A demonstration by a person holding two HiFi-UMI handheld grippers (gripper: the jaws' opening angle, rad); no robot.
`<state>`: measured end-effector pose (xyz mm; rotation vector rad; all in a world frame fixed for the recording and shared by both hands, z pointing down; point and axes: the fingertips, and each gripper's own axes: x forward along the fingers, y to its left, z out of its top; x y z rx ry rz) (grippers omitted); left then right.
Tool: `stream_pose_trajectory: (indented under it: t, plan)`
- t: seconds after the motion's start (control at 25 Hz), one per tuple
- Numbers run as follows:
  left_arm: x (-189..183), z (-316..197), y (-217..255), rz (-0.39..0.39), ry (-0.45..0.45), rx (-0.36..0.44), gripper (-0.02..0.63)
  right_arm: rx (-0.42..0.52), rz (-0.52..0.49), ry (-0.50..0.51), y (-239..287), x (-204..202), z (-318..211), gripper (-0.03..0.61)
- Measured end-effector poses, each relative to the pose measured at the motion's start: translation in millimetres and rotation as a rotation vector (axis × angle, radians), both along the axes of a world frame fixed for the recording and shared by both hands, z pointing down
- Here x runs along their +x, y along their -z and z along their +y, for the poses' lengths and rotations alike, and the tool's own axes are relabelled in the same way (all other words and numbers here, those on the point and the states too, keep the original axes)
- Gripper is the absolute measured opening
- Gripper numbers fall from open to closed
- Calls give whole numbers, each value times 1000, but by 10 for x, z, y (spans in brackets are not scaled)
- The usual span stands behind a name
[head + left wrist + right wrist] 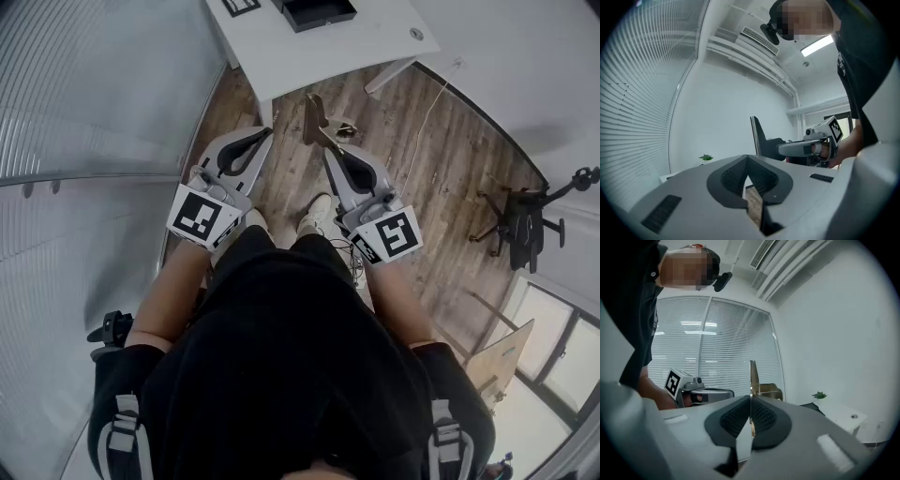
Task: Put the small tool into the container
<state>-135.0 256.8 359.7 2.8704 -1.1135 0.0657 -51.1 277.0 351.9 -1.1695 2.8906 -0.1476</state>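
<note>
A person stands on the wooden floor short of a white table, a hand-held gripper in each hand. The right gripper has its jaws pressed together on the small tool, a thin, flat piece with a brassy part near the pads. It is held by its lower end and stands edge-on above the jaw tips. The left gripper is beside it, a little apart, its jaws closed tip to tip with nothing between them. The container, a black open tray, sits on the far part of the table, well apart from both grippers. The tool looks stiff, light and probably metal. Its smooth faces could let it slip or swivel in the ribbed pads, so a firm hold low on the flat sides, as it is held here, seems the safest place to grip it. It appears unlikely to bend or break if set down gently in the tray. An office chair stands at the far right of the room.
</note>
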Motion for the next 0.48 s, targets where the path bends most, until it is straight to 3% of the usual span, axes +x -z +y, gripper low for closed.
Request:
stream_pose_trajectory:
  t: [0.48]
  plan:
    - [57,94,-6,28,4,-15,6,-19,-29,28,18,102,24,11]
